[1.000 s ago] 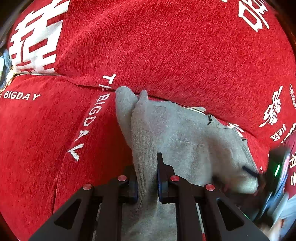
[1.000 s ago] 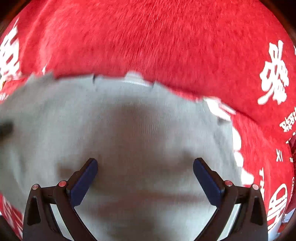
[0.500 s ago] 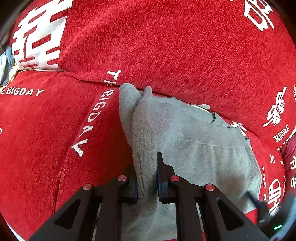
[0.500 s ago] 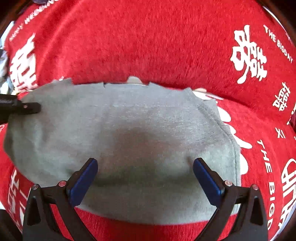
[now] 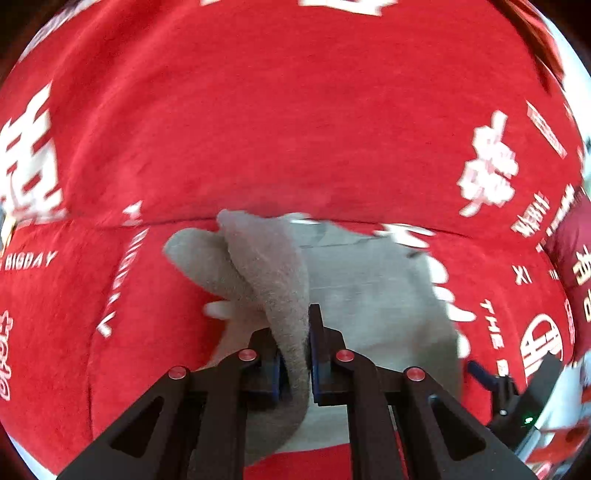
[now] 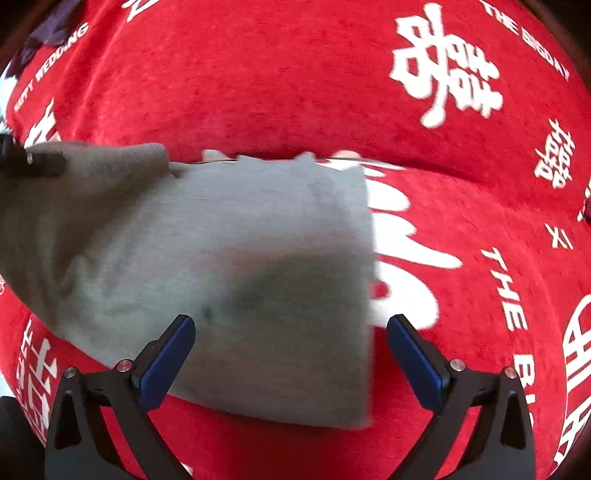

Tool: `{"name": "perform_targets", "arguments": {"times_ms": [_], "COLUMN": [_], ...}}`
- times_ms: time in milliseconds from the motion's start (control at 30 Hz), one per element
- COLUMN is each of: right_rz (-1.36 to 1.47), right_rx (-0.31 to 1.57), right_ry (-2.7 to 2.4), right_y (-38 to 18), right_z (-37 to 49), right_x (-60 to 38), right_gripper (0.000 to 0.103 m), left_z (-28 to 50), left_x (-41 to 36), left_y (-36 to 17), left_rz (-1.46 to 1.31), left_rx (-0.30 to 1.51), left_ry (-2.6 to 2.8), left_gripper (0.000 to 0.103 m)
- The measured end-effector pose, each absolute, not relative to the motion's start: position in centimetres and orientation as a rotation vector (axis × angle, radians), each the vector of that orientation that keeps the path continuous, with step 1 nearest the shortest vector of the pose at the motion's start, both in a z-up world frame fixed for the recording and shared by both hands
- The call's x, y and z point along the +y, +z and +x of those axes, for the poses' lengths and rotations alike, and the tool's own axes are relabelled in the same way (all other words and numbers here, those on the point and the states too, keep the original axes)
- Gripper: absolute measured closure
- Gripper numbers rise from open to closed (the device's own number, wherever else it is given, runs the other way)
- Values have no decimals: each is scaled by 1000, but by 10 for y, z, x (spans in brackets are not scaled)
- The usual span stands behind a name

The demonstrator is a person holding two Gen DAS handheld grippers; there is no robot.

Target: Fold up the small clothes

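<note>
A small grey garment (image 5: 369,291) lies on a red cover, blurred by motion. My left gripper (image 5: 293,325) pinches a raised fold of its left edge; the jaws are closing tighter on the cloth between the pads. The lifted fold droops back over the left finger. In the right wrist view the garment (image 6: 240,240) spreads flat from the left to the middle, and the left gripper (image 6: 33,160) shows at its far left corner, holding the cloth up. My right gripper (image 6: 291,328) hangs open above the garment's right edge with nothing between its blue pads (image 6: 417,365).
The red plush cover (image 5: 295,129) with white characters and "THE BIG DAY" lettering fills both views, with a seam running behind the garment. The right gripper's body (image 5: 495,380) shows at the lower right of the left wrist view. A dark cloth (image 6: 48,26) sits far top left.
The left gripper has lifted the pinched fold and carried it rightward over the garment. The right gripper has drawn back and to the right, still open; the garment now sits left in its view.
</note>
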State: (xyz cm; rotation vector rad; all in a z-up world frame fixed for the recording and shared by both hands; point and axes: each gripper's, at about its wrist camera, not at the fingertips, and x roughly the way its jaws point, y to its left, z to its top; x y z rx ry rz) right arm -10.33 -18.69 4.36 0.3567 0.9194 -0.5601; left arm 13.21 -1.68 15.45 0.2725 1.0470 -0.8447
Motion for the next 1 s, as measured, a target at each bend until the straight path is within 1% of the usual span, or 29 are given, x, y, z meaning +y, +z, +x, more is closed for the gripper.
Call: {"name": "perform_targets", "arguments": {"times_ms": [133, 233, 400, 500, 567, 667, 733, 833, 867, 900, 933, 967, 1000], "right_rz": [384, 412, 453, 462, 464, 496, 529, 591, 620, 653, 678, 722, 769], "right_rx": [906, 894, 878, 886, 876, 846, 818, 764, 745, 728, 717, 700, 683], "right_ry": [-582, -599, -610, -605, -582, -530, -498, -441, -414, -372, -338, -281, -221], "right_y": [44, 44, 43, 40, 41, 46, 50, 60, 63, 67, 68, 70, 71], "right_z": [-131, -156, -187, -196, -205, -210, -210, -207, -204, -199, -196, -190, -184], "right_x": [-207, -221, -236, -241, -242, -246, -249, -250, -249, -248, -246, -243, -240], "right_gripper": [0, 0, 0, 0, 0, 0, 0, 0, 0, 0, 0, 0, 0], "left_z": [97, 72, 26, 15, 15, 28, 43, 63, 70, 76, 84, 91, 95], "left_x": [-70, -117, -172, -183, -179, -165, -146, -115, -102, -96, -80, -67, -51], "left_y": [154, 139, 98, 72, 79, 101, 127, 165, 174, 178, 182, 185, 182], "left_rz": [347, 393, 495, 544, 552, 471, 372, 282, 268, 261, 267, 260, 274], "left_rx": [1043, 1096, 1133, 1221, 1201, 1277, 1307, 1267, 1235, 1208, 1142, 1061, 972], "left_ry": [-899, -917, -943, -959, -982, -1067, -1105, -1151, -1145, -1133, -1068, -982, -879], "left_gripper": [94, 96, 97, 96, 96, 96, 96, 96, 83, 31, 0, 2, 2]}}
